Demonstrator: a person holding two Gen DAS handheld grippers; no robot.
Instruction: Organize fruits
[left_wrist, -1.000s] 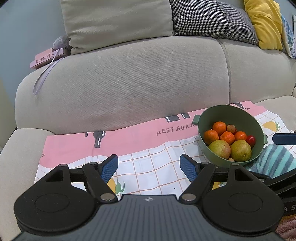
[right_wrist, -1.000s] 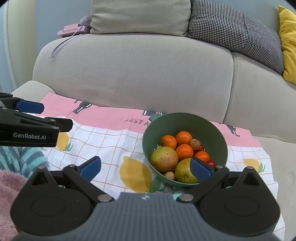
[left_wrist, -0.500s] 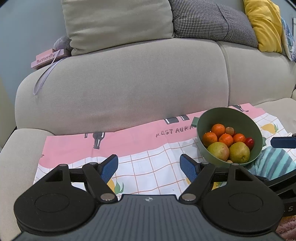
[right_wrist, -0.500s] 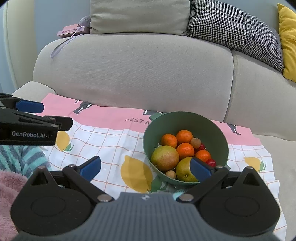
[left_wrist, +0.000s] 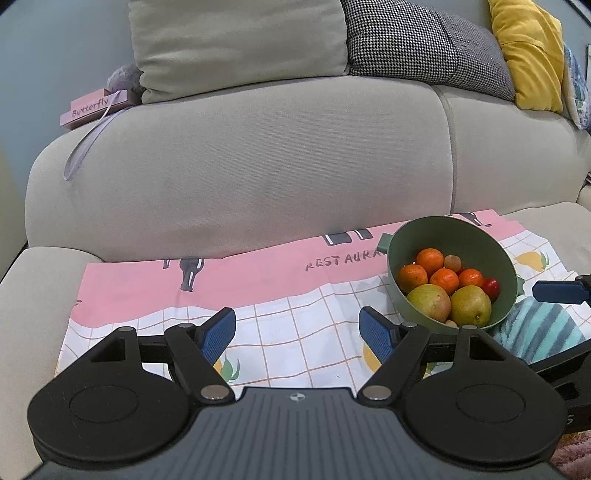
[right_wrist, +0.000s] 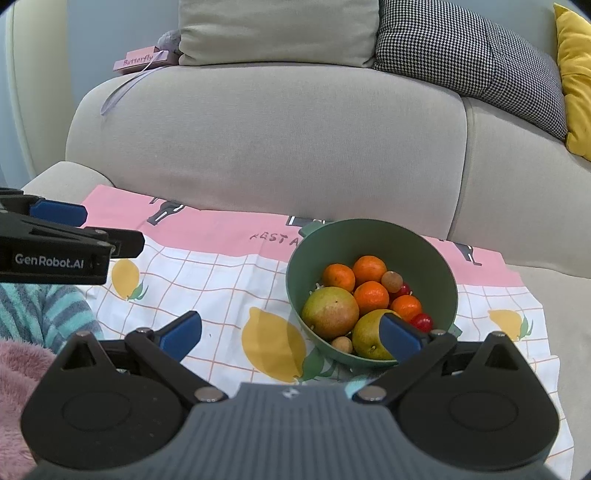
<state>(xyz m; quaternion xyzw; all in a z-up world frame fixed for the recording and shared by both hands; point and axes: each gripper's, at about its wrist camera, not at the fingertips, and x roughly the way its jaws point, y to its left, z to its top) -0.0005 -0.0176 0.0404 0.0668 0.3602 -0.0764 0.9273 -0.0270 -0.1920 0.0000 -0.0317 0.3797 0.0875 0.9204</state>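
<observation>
Ahead-right of right gripper (right_wrist: 291, 334): fruit bowl (right_wrist: 439, 266).

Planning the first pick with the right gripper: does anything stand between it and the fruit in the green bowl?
Nothing visible does. The right gripper is open and empty, with only patterned cloth and the near rim of the green bowl ahead. The fruit lies uncovered. The left gripper is off to the side.

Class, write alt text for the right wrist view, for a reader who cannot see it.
A green bowl of oranges, two pears and small red fruits sits on a lemon-print cloth spread over a beige sofa. The open right gripper frames it from below; the left gripper shows at the left edge.
</observation>
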